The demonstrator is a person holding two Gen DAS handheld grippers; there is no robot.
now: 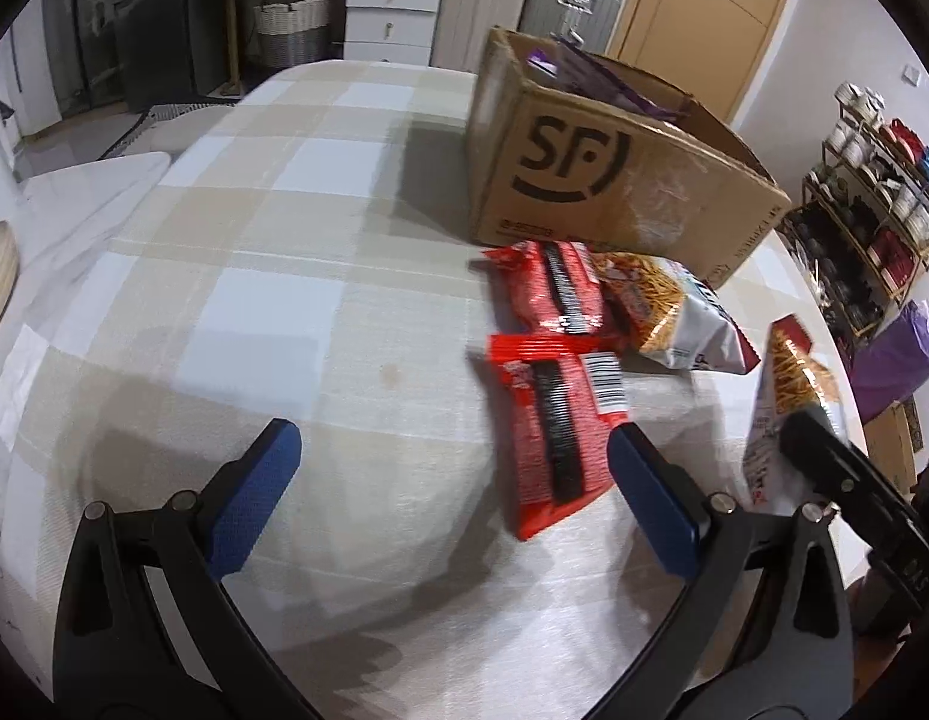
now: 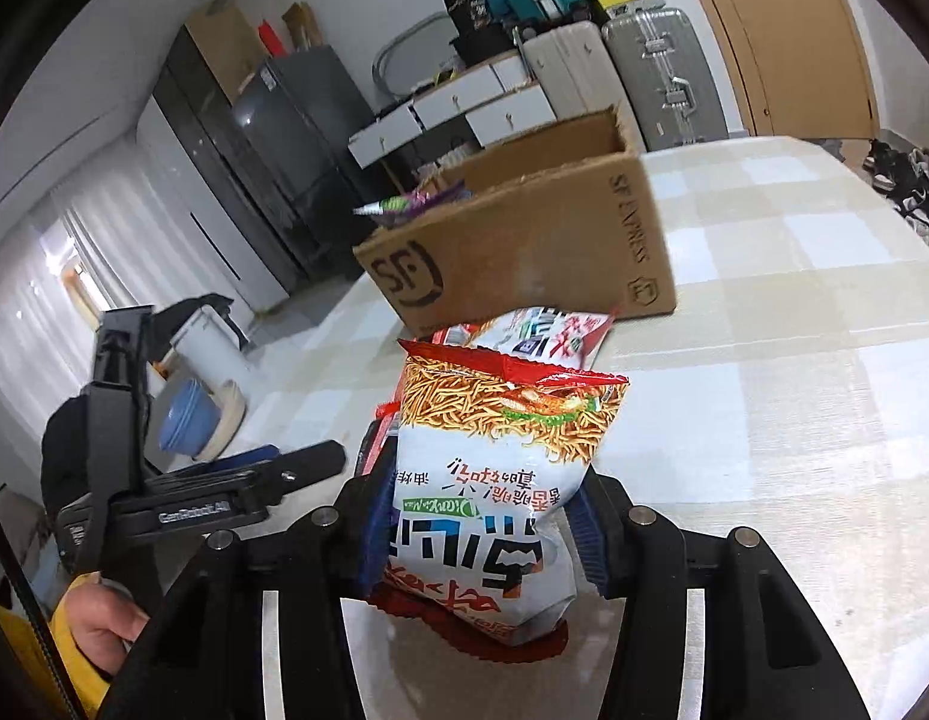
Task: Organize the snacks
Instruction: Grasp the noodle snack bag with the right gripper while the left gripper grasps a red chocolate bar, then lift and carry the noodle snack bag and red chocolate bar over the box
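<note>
My right gripper (image 2: 482, 531) is shut on a white noodle snack bag (image 2: 494, 468), which stands upright between the blue pads just above the table. In the left wrist view that bag (image 1: 791, 378) hangs at the right edge in the right gripper (image 1: 818, 450). My left gripper (image 1: 452, 438) is open over the checked tablecloth (image 1: 254, 276), its right pad beside a red snack pack (image 1: 554, 438). A second red pack (image 1: 548, 291) and another noodle bag (image 1: 674, 318) lie before the open cardboard box (image 1: 584, 180), which holds purple packs (image 1: 590, 75).
A wire rack of ribbon spools (image 1: 872, 192) and a purple bag (image 1: 896, 354) stand off the table's right side. Suitcases (image 2: 656, 72) and white drawers (image 1: 392, 6) line the far wall. A blue bowl (image 2: 188, 420) sits beyond the left gripper (image 2: 254, 474); a hand (image 2: 101, 618) holds it.
</note>
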